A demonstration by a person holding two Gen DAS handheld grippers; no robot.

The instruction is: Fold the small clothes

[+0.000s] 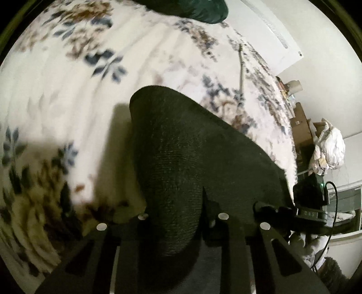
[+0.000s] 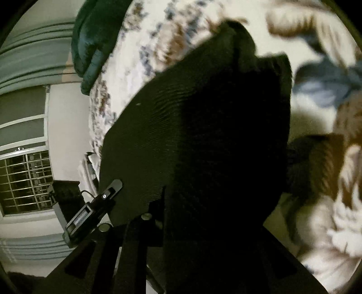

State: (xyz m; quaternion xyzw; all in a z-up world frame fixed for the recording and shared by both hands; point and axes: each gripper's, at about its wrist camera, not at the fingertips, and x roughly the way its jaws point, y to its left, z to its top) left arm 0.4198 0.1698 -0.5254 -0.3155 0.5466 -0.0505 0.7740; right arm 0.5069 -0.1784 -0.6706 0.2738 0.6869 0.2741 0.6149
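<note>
A black knitted garment (image 1: 181, 144) hangs stretched between my two grippers above a floral bedspread (image 1: 67, 90). My left gripper (image 1: 181, 221) is shut on one end of it; the cloth drapes down between the fingers. In the right wrist view the same black garment (image 2: 199, 126) fills the middle. My right gripper (image 2: 181, 217) is shut on its other end, its fingertips buried in the cloth. The other gripper shows at each view's edge: the right one (image 1: 282, 210) in the left wrist view, the left one (image 2: 106, 196) in the right wrist view.
A dark green cushion (image 1: 199, 11) lies at the far end of the bed, also in the right wrist view (image 2: 92, 40). A thin stick (image 1: 241, 67) lies on the bedspread. Boxes and a white bundle (image 1: 328, 147) stand beside the bed. A barred window (image 2: 25, 181) is on the wall.
</note>
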